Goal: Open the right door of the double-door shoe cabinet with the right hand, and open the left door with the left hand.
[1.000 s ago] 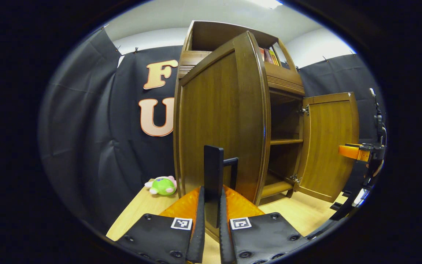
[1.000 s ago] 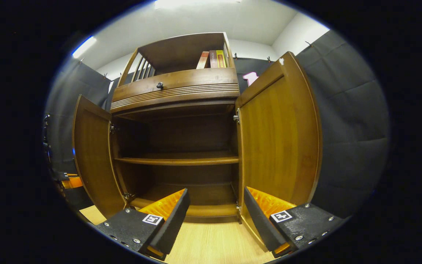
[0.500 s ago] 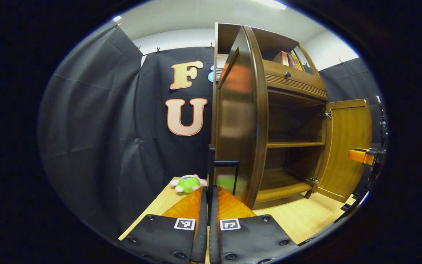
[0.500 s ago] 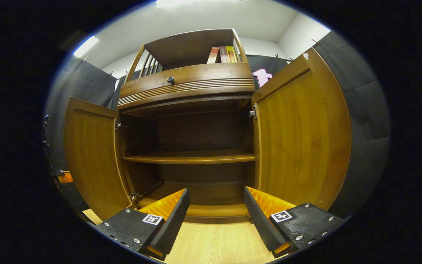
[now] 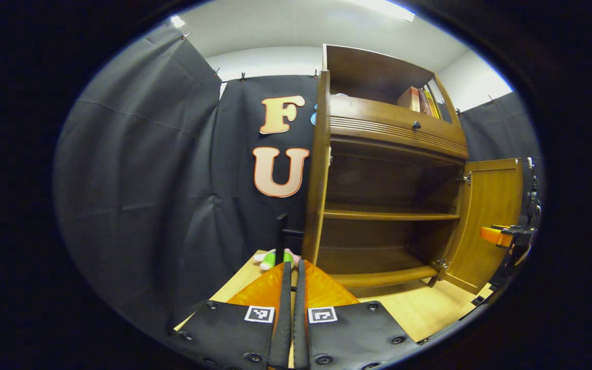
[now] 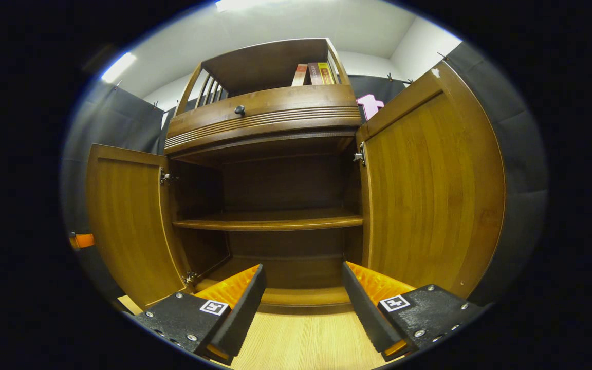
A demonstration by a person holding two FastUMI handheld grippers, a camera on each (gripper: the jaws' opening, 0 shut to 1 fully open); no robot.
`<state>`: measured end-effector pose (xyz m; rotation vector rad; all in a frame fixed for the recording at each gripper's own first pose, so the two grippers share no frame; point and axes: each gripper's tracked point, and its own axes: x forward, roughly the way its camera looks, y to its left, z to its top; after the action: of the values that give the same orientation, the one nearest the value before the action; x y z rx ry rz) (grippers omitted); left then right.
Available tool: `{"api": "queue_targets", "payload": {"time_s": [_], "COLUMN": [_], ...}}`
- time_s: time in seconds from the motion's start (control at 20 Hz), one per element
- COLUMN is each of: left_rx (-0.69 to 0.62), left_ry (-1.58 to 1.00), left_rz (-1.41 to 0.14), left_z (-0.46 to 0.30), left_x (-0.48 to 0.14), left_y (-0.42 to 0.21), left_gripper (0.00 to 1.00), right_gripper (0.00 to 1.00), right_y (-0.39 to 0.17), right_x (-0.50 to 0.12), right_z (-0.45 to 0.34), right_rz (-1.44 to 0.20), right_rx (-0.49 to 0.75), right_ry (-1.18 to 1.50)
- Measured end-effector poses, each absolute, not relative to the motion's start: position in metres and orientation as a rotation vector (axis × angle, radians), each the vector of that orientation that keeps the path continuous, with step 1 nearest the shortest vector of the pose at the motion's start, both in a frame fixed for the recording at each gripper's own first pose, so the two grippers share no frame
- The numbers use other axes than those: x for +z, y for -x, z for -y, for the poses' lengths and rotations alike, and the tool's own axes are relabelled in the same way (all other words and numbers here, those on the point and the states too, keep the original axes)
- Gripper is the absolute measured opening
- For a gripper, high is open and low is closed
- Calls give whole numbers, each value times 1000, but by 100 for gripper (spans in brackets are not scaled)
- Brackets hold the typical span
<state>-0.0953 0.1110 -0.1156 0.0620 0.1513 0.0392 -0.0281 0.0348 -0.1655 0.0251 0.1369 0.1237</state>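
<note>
Your left claw, at lower centre of the left gripper view, pinches the left door's handle. Your right claw is spread before the shoe cabinet; the left door and right door stand wide open.

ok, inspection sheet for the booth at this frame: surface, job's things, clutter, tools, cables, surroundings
Surface: light wood floor, bare in front of the cabinet.
Job's things: shoe cabinet; left door and right door both swung wide; shelves bare.
Clutter: green plush toy beside the cabinet; books on top.
Tools: left tool shut on the left door's dark handle; right tool open, holding nothing.
Cables: nothing seen.
Surroundings: black cloth wall, white ceiling.
</note>
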Motion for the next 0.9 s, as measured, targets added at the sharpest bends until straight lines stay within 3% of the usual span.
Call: {"api": "queue_targets", "payload": {"time_s": [0.05, 0.1, 0.3, 0.6, 0.65, 0.85, 0.9], "left_rx": [26, 15, 17, -22, -31, -58, -65], "left_ry": [-64, -77, -135, -112, -118, -112, -109], "left_rz": [-149, -147, -99, -51, -44, -46, -40], "left_z": [-98, -88, -62, -21, -15, 5, 9], "left_x": [-113, -109, -89, -68, -64, -61, -60], "left_y": [94, 92, 82, 55, 53, 37, 33], "left_gripper": [3, 10, 12, 33, 40, 43, 49], "right_gripper": [92, 92, 92, 92, 92, 92, 92], "right_y": [29, 30, 32, 32, 32, 30, 30], "right_x": [-165, -163, -152, -133, -131, -122, -119], "right_z": [-34, -34, -25, -8, -6, 4, 5], "right_rz": [-138, -138, -126, -102, -99, -91, -87], "right_rx": [126, 127, 120, 104, 100, 91, 91], "right_ry": [-28, -30, -29, -30, -27, -19, -20]}}
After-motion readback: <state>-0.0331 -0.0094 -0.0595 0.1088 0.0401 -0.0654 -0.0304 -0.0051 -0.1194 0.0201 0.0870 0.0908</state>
